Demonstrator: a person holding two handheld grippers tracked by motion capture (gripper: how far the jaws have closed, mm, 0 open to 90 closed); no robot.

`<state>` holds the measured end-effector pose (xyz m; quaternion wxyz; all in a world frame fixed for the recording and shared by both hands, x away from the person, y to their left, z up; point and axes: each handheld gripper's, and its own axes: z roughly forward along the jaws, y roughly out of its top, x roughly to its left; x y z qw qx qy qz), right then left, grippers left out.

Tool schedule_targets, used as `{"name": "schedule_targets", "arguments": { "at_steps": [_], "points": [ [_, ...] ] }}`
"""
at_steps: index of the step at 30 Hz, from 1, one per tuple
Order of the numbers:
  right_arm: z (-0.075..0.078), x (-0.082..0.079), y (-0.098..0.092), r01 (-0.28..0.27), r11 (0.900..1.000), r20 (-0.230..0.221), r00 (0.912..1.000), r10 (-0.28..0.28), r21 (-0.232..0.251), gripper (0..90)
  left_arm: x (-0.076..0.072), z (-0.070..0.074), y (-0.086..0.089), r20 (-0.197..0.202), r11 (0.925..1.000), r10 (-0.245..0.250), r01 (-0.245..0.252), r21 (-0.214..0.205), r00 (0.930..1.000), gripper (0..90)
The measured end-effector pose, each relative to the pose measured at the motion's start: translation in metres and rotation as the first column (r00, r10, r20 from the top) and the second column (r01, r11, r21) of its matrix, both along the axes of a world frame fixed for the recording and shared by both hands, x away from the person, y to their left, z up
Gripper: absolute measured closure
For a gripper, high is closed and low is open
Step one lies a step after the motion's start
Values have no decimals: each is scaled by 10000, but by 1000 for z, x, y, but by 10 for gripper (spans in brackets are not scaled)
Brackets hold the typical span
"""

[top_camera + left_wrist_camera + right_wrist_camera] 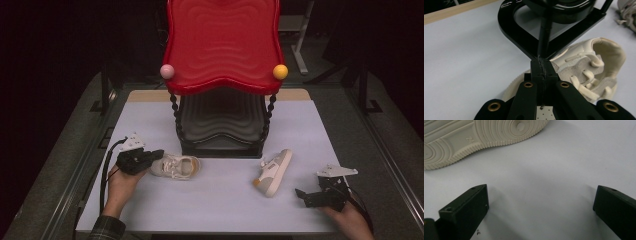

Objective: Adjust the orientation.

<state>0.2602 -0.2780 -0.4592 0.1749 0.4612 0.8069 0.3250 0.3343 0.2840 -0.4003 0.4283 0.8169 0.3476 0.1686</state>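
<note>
Left hand-held gripper [156, 156], jaws together, is touching a cream shoe [176, 166] near the bench's [210, 200] left edge; right hand-held gripper [302, 195] is resting, jaws apart.

High view: table [220, 200] lit evenly from above, room beyond it nearly black; glare on the red shelf top [223, 45]. Left gripper view: near parts soft, glossy reflections on the black base [524, 37]. Right gripper view: sharp, with soft shadows beneath the jaws.
</note>
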Motion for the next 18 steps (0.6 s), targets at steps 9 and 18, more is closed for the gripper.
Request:
{"name": "schedule_targets", "arguments": {
  "at_steps": [9,18],
  "points": [
    [0,0,0,-1,10000,6,10000,1,6,0,19,-15,-2,-214,9985,229,-218,504,9995,900],
    [0,0,0,0,10000,10,10000,0,7,0,16,-14,1,-226,9998,177,-176,81,9996,885]
  ]
}}
